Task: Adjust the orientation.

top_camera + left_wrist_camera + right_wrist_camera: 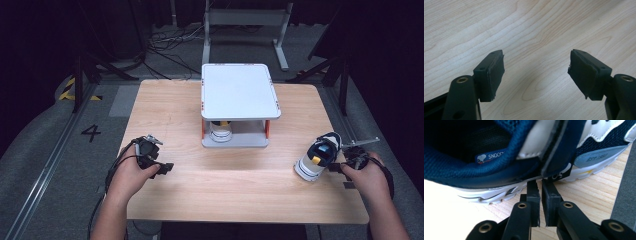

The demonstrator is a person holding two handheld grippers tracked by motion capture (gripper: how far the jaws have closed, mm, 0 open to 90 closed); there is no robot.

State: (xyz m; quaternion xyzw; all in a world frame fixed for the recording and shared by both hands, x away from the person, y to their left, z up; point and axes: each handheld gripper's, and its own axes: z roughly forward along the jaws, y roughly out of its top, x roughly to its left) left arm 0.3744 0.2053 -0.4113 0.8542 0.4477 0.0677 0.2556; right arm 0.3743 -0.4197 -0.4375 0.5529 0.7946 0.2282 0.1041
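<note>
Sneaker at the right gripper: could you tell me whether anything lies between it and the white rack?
Nothing visible does: bare table separates the sneaker from the rack, whose lower shelf holds a second sneaker.

**Open jaws over bare wood**

The left gripper [536, 72] points down at a slant over the wooden tabletop [531, 30], its two black jaws rising from the bottom corners and standing wide apart. Nothing lies between them but pale, light-grained wood with long curving grain lines and an oval knot pattern just below the gap. Each jaw ends in a flat dark pad [496, 75], slightly frayed along its edges, and a brass-coloured rivet shows at the joint behind each one.
</note>
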